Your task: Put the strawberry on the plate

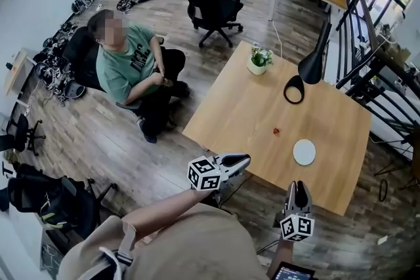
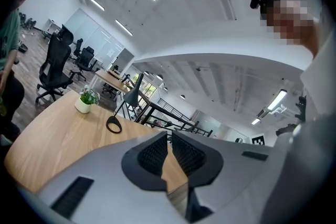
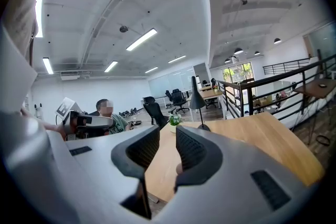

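Observation:
A small red strawberry (image 1: 276,131) lies on the wooden table (image 1: 243,108), a short way up and left of the round white plate (image 1: 304,152). My left gripper (image 1: 246,158) hovers at the table's near edge, its tips over the wood. In the left gripper view it (image 2: 169,136) is shut but for a sliver, with nothing in it. My right gripper (image 1: 299,185) is just short of the near edge, below the plate. In the right gripper view it (image 3: 168,136) is open by a narrow gap and empty. Neither gripper view shows the strawberry.
A black desk lamp (image 1: 308,69) and a small potted plant (image 1: 259,61) stand at the table's far side. A person in a green shirt (image 1: 121,62) sits to the left. Black office chairs (image 1: 213,6) stand beyond, and a black railing (image 1: 374,75) runs on the right.

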